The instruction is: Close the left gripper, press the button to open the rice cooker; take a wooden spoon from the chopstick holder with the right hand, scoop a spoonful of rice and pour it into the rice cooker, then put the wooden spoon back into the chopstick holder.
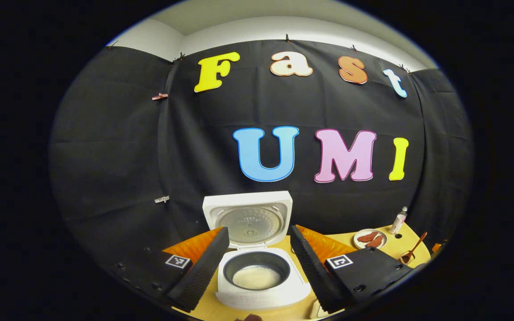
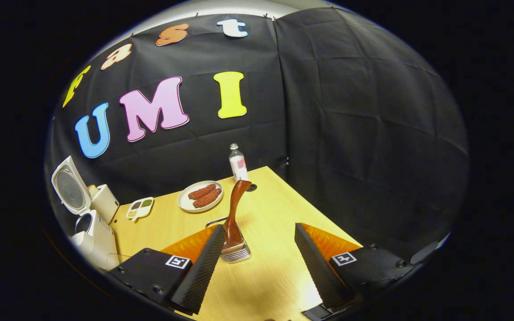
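rice cooker (image 1: pixel 257 272) stands lid-up with rice inside, between the left gripper's (image 1: pixel 257 263) open jaws. right gripper (image 2: pixel 257 263) jaws open; wooden spoon (image 2: pixel 234 209) upright in chopstick holder (image 2: pixel 235 253) at their 11 o'clock.

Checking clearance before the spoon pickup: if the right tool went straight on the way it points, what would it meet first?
Probably the wooden spoon standing in the chopstick holder, just ahead between the open right tool's fingers, toward its left finger; depth is uncertain.
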`<state>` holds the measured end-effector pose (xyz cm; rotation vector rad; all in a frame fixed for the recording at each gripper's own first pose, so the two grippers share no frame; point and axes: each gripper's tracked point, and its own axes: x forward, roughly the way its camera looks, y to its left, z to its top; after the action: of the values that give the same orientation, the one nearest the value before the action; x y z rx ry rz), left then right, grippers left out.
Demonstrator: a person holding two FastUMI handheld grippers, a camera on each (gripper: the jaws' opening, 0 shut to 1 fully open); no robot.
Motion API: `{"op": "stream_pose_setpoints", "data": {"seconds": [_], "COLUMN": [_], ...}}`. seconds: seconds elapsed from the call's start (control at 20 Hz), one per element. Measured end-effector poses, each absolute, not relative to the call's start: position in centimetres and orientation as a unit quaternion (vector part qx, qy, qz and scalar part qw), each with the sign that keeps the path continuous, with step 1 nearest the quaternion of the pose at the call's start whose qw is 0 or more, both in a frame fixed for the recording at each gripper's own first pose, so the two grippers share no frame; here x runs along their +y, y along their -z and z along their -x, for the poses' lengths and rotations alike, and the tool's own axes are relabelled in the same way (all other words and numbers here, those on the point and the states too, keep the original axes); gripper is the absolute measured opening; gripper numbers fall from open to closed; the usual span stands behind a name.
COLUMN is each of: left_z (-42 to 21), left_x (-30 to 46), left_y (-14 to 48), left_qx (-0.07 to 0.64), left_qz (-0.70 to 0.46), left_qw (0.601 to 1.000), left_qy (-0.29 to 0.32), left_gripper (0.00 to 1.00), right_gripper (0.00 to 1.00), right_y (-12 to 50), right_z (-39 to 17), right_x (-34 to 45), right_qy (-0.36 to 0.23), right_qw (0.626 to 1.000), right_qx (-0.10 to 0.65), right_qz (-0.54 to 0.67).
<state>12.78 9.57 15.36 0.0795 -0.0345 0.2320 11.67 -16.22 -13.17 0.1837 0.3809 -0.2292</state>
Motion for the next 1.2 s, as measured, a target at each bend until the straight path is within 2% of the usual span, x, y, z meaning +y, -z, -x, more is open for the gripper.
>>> {"op": "stream_pose_setpoints", "data": {"seconds": [0.25, 0.75, 1.0, 1.2], "left_z": [-18.8, -31.9, -37.4, -38.4], "left_x": [12.1, 18.2, 19.7, 18.9], "left_y": [-17.4, -20.5, -18.4, -14.4], "left_qx": [0.0, -0.012, 0.038, 0.096], "left_qz": [-0.035, -0.014, 0.009, 0.04], "left_qw": [0.994, 0.993, 0.994, 0.99], "left_qy": [-0.107, -0.115, -0.106, -0.098], "left_gripper": [0.95, 0.94, 0.95, 0.95], "right_gripper": [0.99, 0.99, 0.99, 0.99], "right_y": [11.0, 6.5, 4.6, 4.6], "right_z": [-9.0, -5.4, -4.3, -4.2], "right_x": [-16.7, -18.5, -18.2, -16.7], "right_qy": [0.122, 0.141, 0.155, 0.147], "right_qw": [0.975, 0.982, 0.982, 0.983], "right_qx": [0.17, 0.128, 0.111, 0.108], "right_qz": [-0.079, -0.008, -0.01, -0.002]}}
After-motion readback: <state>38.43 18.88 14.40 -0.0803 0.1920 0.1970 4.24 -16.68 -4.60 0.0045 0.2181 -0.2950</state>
